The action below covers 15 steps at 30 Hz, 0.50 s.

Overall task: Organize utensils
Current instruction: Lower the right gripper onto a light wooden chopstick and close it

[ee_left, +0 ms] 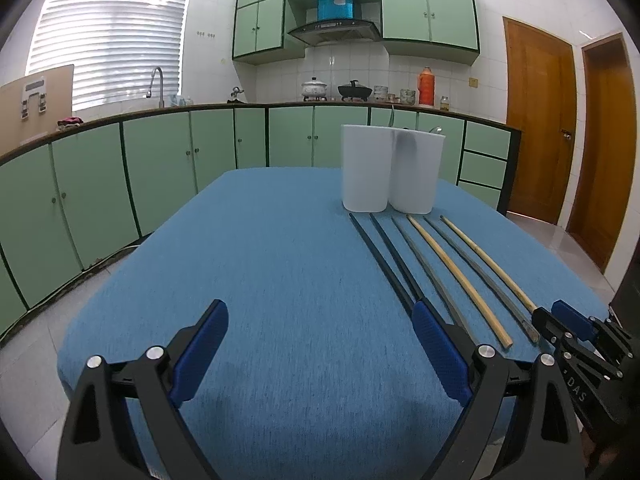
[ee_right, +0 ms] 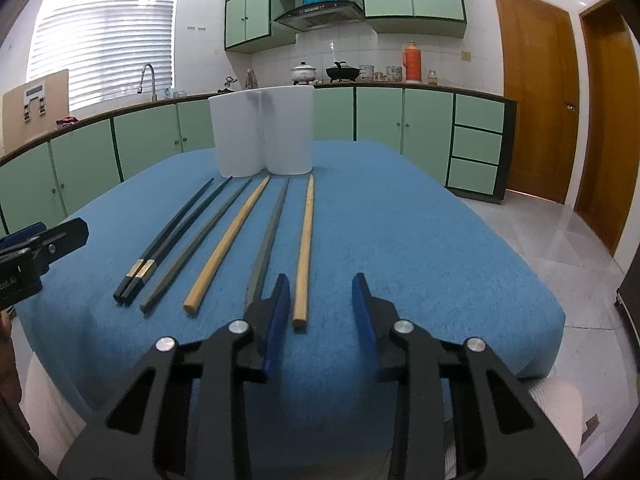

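Right hand-held gripper (ee_right: 320,308): spread, pinching nothing; low over near edge of surface (ee_right: 440,248), straddling butt of rightmost bamboo chopstick (ee_right: 305,248).
Left hand-held gripper (ee_left: 320,352): spread wide, empty; over bare cloth, left of the row.
Chopsticks: six flat on surface, tips toward holders — black pair (ee_right: 176,232) touching, two grey (ee_right: 192,248) (ee_right: 269,236), two bamboo, second at (ee_right: 228,240); grey and bamboo alternate, unpaired.
Holders: two white cups (ee_right: 262,136) side by side, just beyond tips; something thin shows above the rims in left view, unclear what.
Progress: likely at start; none of the six lifted, all left to sort.
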### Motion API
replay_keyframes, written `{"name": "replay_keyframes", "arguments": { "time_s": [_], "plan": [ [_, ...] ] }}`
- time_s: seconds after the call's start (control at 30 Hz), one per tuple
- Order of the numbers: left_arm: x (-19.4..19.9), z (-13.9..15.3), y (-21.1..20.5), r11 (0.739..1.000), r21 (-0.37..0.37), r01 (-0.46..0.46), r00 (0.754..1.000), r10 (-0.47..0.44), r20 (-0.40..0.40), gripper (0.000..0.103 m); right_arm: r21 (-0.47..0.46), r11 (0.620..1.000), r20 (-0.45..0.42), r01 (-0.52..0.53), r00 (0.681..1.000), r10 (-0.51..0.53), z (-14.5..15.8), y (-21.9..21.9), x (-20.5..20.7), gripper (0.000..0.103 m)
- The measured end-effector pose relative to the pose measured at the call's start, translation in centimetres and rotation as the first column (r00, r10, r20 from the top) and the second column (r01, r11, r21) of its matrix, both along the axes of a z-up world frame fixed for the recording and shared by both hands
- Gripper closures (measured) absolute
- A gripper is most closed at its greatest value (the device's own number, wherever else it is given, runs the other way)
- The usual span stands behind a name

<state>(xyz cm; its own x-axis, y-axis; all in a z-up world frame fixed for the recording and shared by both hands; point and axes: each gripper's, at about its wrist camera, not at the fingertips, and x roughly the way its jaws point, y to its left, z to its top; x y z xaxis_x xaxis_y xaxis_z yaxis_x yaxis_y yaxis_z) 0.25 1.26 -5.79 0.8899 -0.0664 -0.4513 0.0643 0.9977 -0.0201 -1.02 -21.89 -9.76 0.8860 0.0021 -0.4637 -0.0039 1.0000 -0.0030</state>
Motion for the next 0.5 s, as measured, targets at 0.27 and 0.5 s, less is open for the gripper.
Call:
{"name": "replay_keyframes", "arguments": {
  "time_s": [0.27, 0.5],
  "plan": [
    [0.3, 0.0, 0.1, 1.0, -0.001, -0.002, 1.0, 0.002, -0.004, 0.012, -0.019, 1.0, 0.007, -0.007, 1.0, 0.007, -0.2, 0.3, -0.9, 0.082],
    [0.1, -0.1, 0.1, 1.0, -0.003, 0.0, 1.0, 0.0, -0.005, 0.012, -0.033, 0.999, 0.005, -0.015, 1.0, 0.015, -0.4, 0.7, -1.8, 0.087]
  ]
}}
